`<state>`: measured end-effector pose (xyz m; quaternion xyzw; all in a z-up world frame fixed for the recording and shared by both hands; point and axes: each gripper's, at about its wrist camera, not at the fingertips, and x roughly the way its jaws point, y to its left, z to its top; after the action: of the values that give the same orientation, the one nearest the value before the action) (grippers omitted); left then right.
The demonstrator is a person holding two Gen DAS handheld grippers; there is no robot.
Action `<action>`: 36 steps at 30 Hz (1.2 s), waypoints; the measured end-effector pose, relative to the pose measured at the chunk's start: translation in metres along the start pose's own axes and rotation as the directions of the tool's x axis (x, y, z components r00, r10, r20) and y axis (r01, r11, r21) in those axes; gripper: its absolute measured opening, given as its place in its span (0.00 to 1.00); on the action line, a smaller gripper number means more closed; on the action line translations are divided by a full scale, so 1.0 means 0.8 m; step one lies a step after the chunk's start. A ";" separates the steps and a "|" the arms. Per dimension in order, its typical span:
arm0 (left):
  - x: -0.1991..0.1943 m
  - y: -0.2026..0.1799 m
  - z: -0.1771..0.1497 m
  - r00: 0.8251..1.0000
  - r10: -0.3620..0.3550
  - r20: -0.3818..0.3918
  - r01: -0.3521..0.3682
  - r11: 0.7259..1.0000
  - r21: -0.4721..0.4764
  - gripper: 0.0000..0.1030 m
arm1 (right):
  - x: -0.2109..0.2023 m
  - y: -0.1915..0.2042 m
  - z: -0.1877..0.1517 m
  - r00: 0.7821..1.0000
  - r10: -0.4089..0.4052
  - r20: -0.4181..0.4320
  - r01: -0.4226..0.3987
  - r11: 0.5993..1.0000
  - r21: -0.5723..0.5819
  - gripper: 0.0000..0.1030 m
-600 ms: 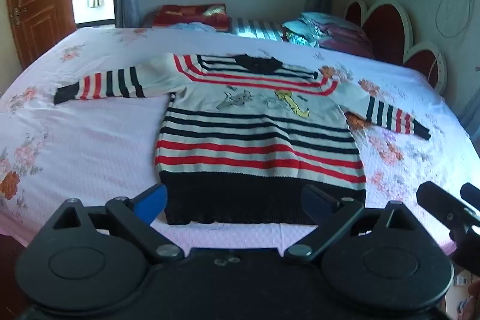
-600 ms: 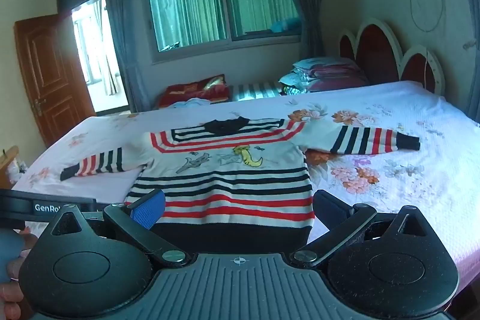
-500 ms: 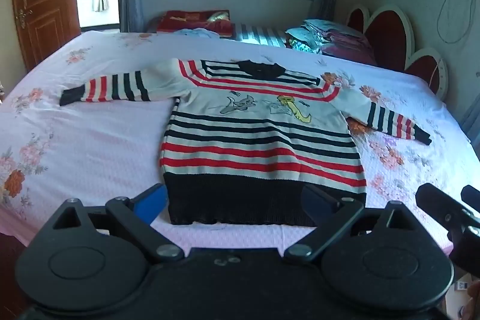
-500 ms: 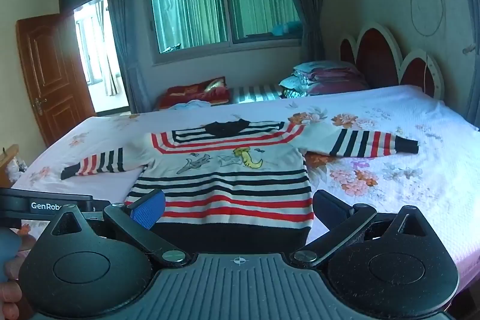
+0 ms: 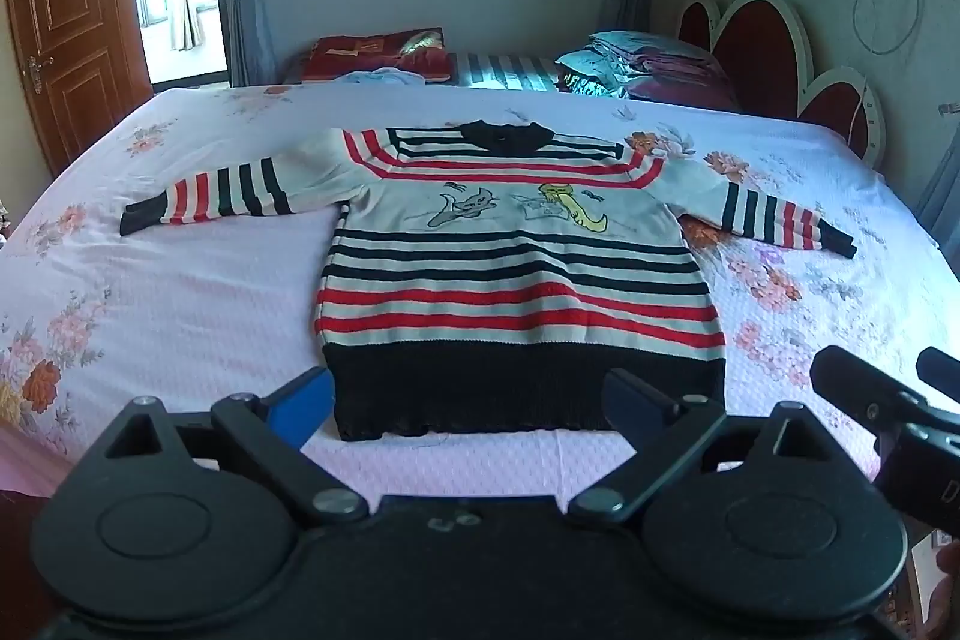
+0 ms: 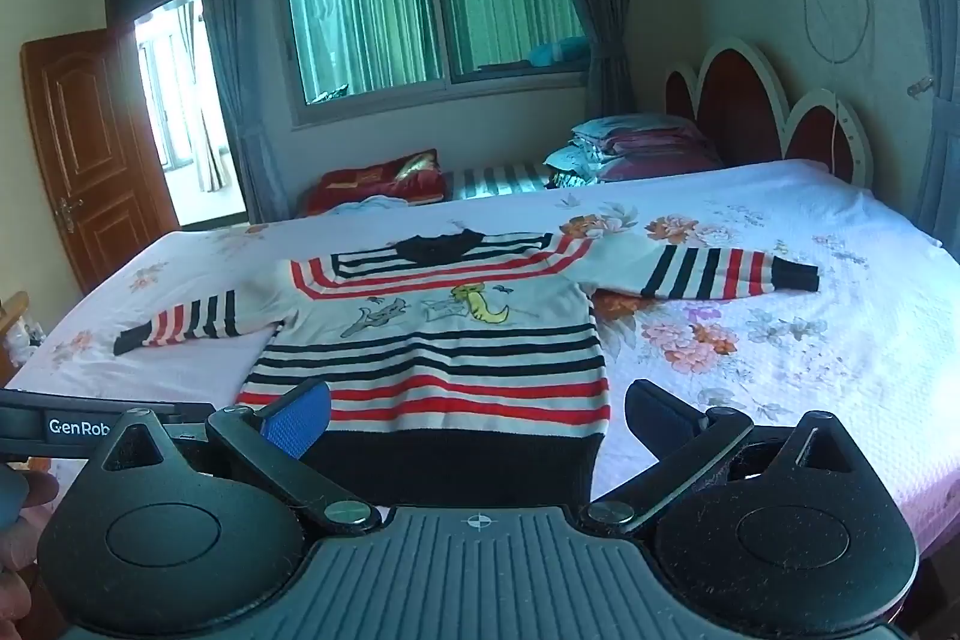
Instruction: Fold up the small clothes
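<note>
Left claw: the black two-finger left claw (image 5: 468,403) is standing wide apart with nothing between its blue-padded fingers (image 5: 303,409), hovering just short of the sweater's hem.
Right claw: the black two-finger right claw (image 6: 477,415) is likewise gaping and empty, sitting near the hem's right corner.
Sweater: the small knitted sweater with red, black and white stripes (image 5: 516,274) is lying flat, front up, on the bed with the pink floral cover (image 5: 180,316), hem nearest, collar farthest, both sleeves spread outward.
Handling: it is looking soft, light and limp, likely draping and stretching rather than holding shape; the knit should be giving the pads good grip.
Hold points: the black ribbed hem (image 5: 528,388) corners nearest, or farther off the black cuff of the left sleeve (image 5: 141,223) and the black cuff of the right sleeve (image 6: 795,274).
</note>
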<state>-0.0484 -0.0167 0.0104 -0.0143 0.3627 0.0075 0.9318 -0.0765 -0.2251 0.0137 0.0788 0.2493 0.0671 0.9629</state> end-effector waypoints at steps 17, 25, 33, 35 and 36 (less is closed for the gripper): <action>0.007 -0.005 -0.016 0.997 0.018 -0.069 -0.020 1.000 -0.024 0.94 | 0.007 -0.013 0.008 1.000 0.000 0.010 0.000 0.999 0.037 1.00; 0.006 0.001 0.005 0.996 0.089 0.003 -0.089 0.996 0.011 0.94 | 0.017 -0.010 0.008 1.000 0.003 -0.003 -0.003 0.999 0.039 1.00; 0.019 0.009 0.016 0.996 0.091 -0.012 -0.090 0.996 0.012 0.94 | 0.028 -0.004 0.007 1.000 -0.006 -0.013 0.006 1.000 0.025 1.00; 0.021 0.012 0.017 0.996 0.089 -0.010 -0.089 0.996 0.005 0.94 | 0.030 -0.003 0.007 1.000 -0.009 -0.016 0.009 1.000 0.021 1.00; 0.022 0.013 0.018 0.996 0.089 -0.009 -0.089 0.996 0.002 0.94 | 0.030 -0.003 0.006 1.000 -0.011 -0.017 0.012 1.000 0.018 1.00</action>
<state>-0.0260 -0.0057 0.0092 0.0025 0.3670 0.0487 0.9289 -0.0527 -0.2238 0.0063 0.0854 0.2587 0.0599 0.9603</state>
